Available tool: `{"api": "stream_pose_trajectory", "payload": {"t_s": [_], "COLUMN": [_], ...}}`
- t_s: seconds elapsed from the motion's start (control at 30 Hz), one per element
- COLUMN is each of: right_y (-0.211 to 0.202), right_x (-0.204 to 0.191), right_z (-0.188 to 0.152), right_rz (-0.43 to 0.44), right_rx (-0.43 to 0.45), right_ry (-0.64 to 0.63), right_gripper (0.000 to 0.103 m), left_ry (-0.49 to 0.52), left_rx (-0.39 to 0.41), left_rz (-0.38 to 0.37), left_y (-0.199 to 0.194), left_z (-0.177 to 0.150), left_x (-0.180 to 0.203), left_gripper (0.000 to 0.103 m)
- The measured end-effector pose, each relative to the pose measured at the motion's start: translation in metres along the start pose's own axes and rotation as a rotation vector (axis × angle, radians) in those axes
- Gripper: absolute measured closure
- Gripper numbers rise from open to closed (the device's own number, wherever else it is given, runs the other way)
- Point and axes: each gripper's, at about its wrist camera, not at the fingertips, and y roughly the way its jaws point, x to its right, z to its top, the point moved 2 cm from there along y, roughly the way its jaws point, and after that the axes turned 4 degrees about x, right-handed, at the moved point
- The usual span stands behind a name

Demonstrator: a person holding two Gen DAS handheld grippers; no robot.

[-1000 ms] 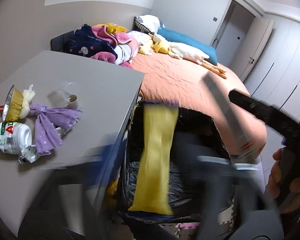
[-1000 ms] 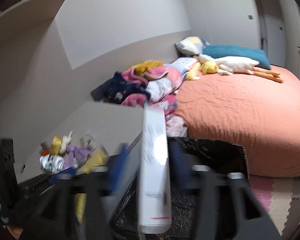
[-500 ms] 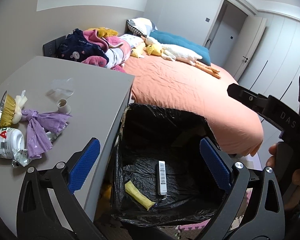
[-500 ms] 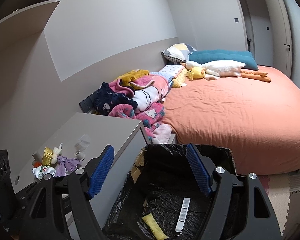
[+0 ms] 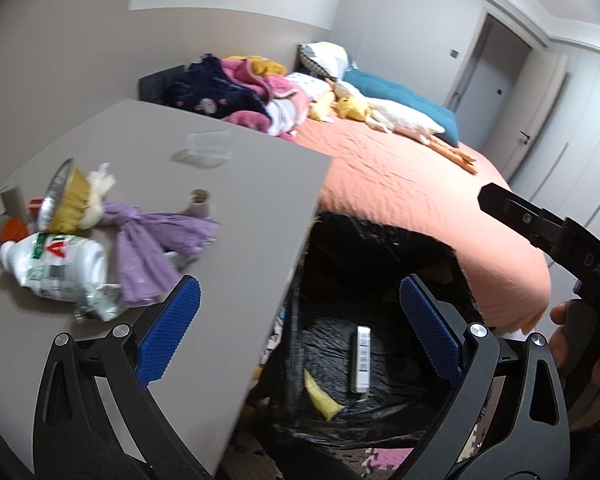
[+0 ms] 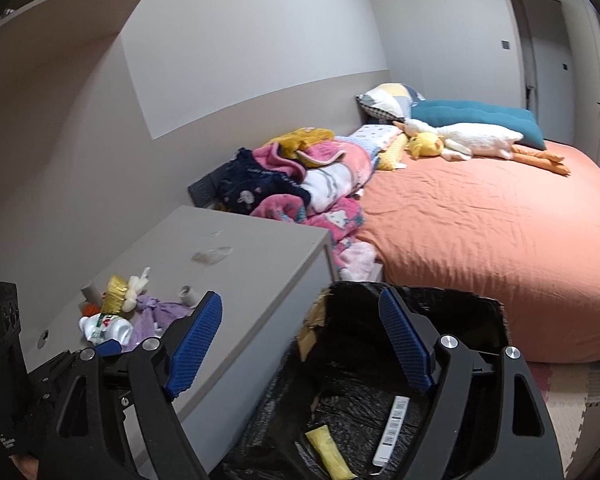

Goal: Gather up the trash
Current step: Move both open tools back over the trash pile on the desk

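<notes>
Now the yellow wrapper [image 5: 320, 394] and the white barcoded box [image 5: 363, 358] lie in the black-lined bin [image 5: 452, 256] at lower centre, dropped moments ago. The left gripper [image 5: 300, 330] gapes empty, and the right gripper [image 6: 300, 340], jaws opening, holds nothing either. Left of frame, the crushed bottle [image 5: 56, 268] and purple bag [image 5: 156, 240] wait on the grey table [image 5: 260, 184].

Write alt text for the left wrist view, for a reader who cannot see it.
The left gripper, open and empty, hangs over the edge of a grey table and a black-lined bin holding a yellow packet and a white box. A crushed bottle, purple bag and foil cup lie on the table.
</notes>
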Motion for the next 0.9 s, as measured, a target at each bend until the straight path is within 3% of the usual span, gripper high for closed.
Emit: {"api": "stream_pose_trajectory", "payload": {"t_s": [0.9], "right_y": [0.077], "right_x": [-0.093], "right_z": [-0.016], "right_rz": [0.192], "right_rx": [-0.124], "right_ry": [-0.087], "right_gripper": [0.021], "left_ry": [-0.288], "left_rx": [0.004], "left_rz": [0.286], "left_y": [-0.012], "left_z": [-0.009], "left_x": [-0.142], "left_gripper": [0.006]}}
